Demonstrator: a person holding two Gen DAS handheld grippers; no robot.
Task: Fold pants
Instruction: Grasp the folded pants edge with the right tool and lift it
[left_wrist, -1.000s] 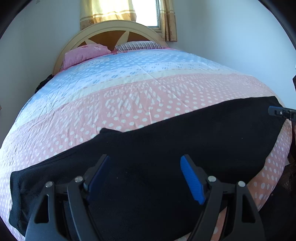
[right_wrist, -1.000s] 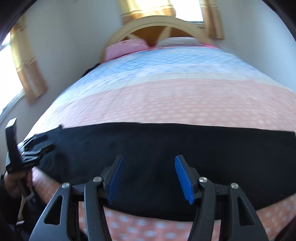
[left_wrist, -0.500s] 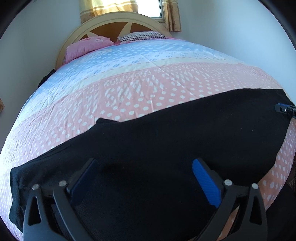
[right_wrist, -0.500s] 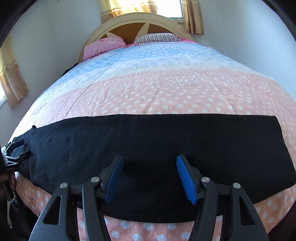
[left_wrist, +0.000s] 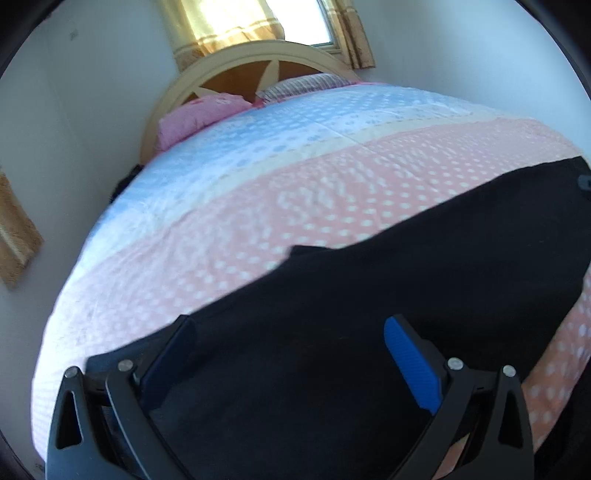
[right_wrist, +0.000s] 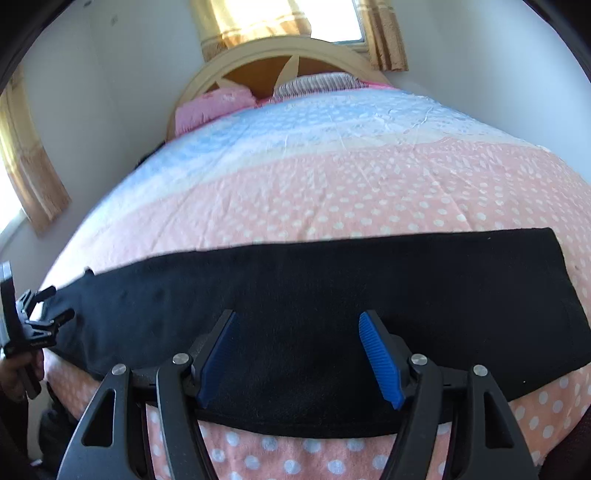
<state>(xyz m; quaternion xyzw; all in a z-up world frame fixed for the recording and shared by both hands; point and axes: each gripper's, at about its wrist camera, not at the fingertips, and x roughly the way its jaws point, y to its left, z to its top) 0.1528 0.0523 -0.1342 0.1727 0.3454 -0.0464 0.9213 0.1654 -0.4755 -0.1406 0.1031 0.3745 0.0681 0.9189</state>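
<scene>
Black pants (left_wrist: 406, 295) lie flat in a long band across the near end of the bed, from one side to the other. My left gripper (left_wrist: 288, 325) hangs over their left part, jaws wide open, nothing between the pads. My right gripper (right_wrist: 298, 315) hovers over the band's (right_wrist: 332, 273) near edge. Its jaws are opening, with only flat cloth beneath them and no pad pressing on it. The right wrist view shows the left gripper (right_wrist: 33, 325) at the far left, held by a hand (right_wrist: 18, 373). The left wrist view is blurred.
The bed cover (left_wrist: 295, 192) is pink with white dots near me and blue further back. A pink pillow (left_wrist: 199, 114) and a striped pillow (left_wrist: 306, 83) lie against the curved headboard (left_wrist: 236, 70). Walls close in on both sides, with a curtained window (right_wrist: 288, 18) behind.
The left jaws have spread much wider and that gripper has swung, tilting its view. The right jaws have widened a little, and the pants' right end has come into its view.
</scene>
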